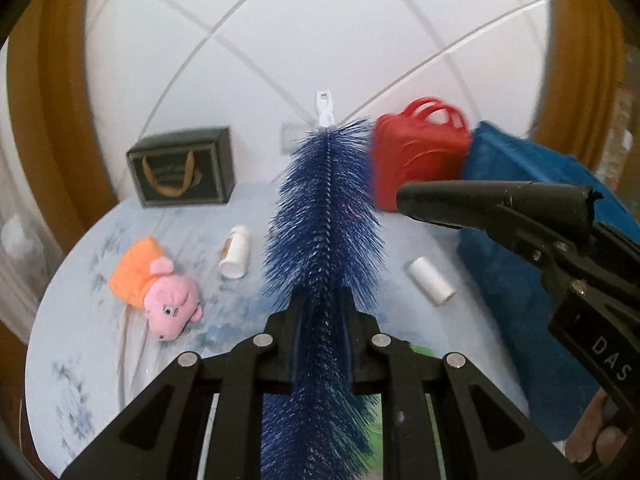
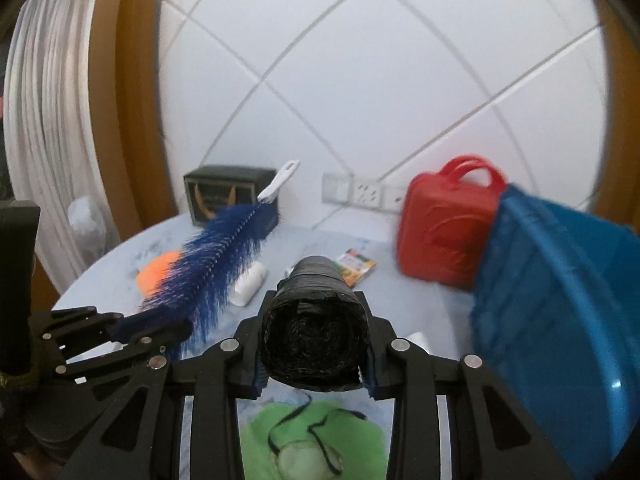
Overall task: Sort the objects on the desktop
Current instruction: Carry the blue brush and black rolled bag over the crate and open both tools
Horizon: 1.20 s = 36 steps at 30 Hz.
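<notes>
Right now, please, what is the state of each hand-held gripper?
Left hand-held gripper: closed, holding the blue bristle brush.
Right hand-held gripper: closed, holding the black roll.

**Colours on my screens**

I see a navy bristle brush with a white handle, a black roll, a red case, a blue bin, a pink-and-orange plush and a pale blue mottled tablecloth.

Both tools matte black plastic, open triangular cutouts in the linkage arms. Left tool: four round silver pivot pins behind the fingers. Right tool: same pins, white "DAS" lettering on its side, blue finger pads.
</notes>
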Available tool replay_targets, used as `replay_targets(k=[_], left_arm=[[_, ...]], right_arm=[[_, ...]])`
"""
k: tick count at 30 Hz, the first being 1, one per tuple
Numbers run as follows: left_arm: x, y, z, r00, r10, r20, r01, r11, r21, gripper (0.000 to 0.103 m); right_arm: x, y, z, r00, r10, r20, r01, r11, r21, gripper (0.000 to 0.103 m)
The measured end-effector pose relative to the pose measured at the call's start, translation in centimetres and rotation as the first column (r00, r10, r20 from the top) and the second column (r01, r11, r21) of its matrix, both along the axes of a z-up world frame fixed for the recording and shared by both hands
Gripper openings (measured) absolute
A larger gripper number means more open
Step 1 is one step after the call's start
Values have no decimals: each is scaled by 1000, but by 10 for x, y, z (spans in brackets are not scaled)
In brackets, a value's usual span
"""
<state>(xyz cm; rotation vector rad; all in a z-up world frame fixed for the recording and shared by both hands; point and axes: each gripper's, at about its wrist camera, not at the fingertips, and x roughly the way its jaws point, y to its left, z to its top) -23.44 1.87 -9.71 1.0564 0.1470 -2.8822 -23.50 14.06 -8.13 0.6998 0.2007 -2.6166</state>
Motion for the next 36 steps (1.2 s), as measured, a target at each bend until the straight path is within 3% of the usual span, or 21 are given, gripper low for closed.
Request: replay_targets(k=[11, 17, 20, 29, 36], left_arm=[[61, 84, 65, 978, -188, -93, 188, 982, -11, 16], [71, 155, 94, 955, -263, -135, 262, 965, -27, 16], [73, 209, 107, 941, -293, -166, 292, 956, -33, 16], [55, 376, 116, 936, -301, -184, 304, 953, -8, 16], [29, 465, 106, 951, -285, -116, 284, 958, -27, 16]], right_arm=[[86, 74, 57, 975, -192, -108, 191, 981, -28, 34], [106, 140, 85, 954, -259, -151, 253, 966, -58, 34], [112, 186, 101, 940, -287, -185, 278, 958, -75, 34], [109, 355, 114, 934, -288, -211, 285, 957, -43, 34], [88, 432, 102, 948, -275, -158, 276, 961, -18, 34]])
